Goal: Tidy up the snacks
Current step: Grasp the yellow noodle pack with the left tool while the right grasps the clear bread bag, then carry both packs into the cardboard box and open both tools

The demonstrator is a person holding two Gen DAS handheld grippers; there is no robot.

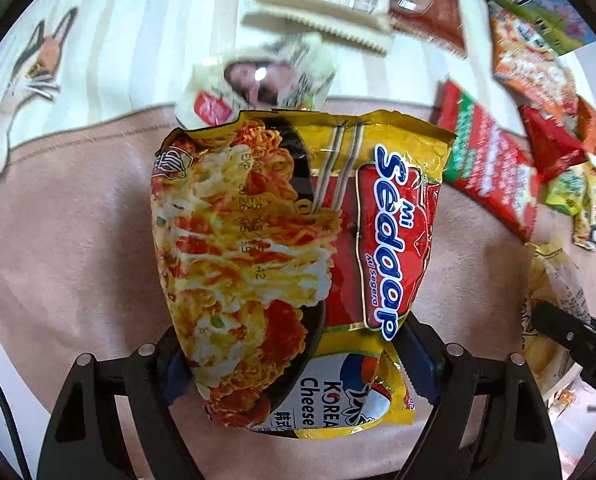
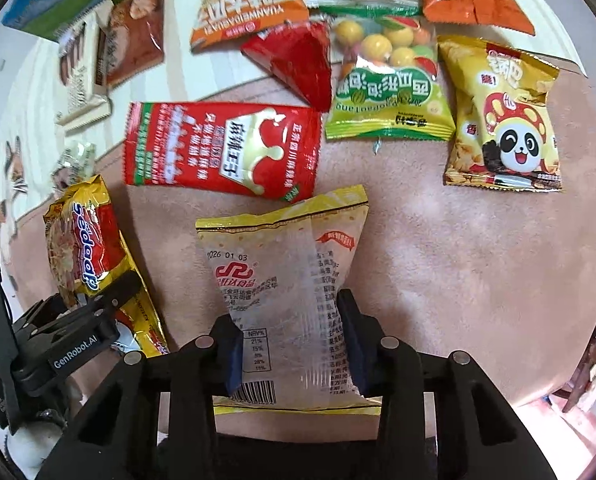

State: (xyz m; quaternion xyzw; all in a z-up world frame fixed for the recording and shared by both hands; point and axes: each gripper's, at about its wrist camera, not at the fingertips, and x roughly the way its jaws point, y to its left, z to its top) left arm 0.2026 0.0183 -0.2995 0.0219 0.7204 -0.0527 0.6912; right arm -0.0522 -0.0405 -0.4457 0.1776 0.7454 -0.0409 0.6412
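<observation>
A yellow and red Mi Sedaap noodle packet stands between the pads of my left gripper, which is shut on its lower part. In the right wrist view the same noodle packet shows at the left, with the left gripper clamped on it. My right gripper is shut on a translucent snack bag with yellow ends, pinching its middle just above the pink mat. That bag and the right gripper's fingers also appear at the right edge of the left wrist view.
Beyond lie a red crown-print packet, a green candy bag, a yellow panda bag, a red triangular pack, orange bags and cream wafer packs. A small pale packet lies on the cat-print striped cloth.
</observation>
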